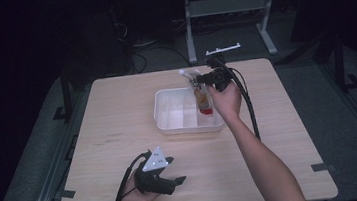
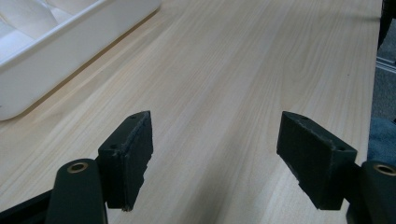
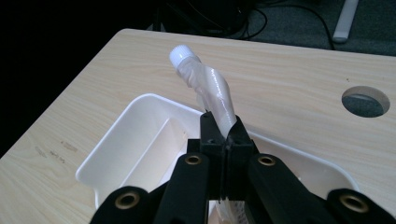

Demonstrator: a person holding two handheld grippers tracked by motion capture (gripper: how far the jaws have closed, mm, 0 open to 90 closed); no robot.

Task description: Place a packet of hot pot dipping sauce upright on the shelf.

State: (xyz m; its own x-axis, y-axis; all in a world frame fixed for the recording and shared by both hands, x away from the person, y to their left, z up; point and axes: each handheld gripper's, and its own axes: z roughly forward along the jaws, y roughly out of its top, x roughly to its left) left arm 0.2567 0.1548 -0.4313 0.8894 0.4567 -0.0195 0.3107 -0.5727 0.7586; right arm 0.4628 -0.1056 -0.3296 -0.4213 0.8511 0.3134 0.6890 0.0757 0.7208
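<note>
My right gripper (image 1: pixel 199 81) is shut on a clear squeeze pouch (image 1: pixel 202 101) with a white screw cap and orange-red contents. It holds the pouch upright over the right compartment of a white divided tray (image 1: pixel 169 127). In the right gripper view the jaws (image 3: pixel 226 135) pinch the pouch (image 3: pixel 212 88) below its twisted neck, with the cap leaning up and to the left above the tray (image 3: pixel 121 140). Whether the pouch's bottom touches the tray floor I cannot tell. My left gripper (image 1: pixel 174 169) rests near the table's front edge, open with nothing between its jaws (image 2: pixel 215 158).
The tray (image 2: pixel 70 51) stands mid-table on light wood; its other compartments look bare. A round cable hole (image 3: pixel 365 101) lies in the tabletop beyond the tray. The right gripper's cable trails along the forearm. Metal frame legs stand on the floor behind the table.
</note>
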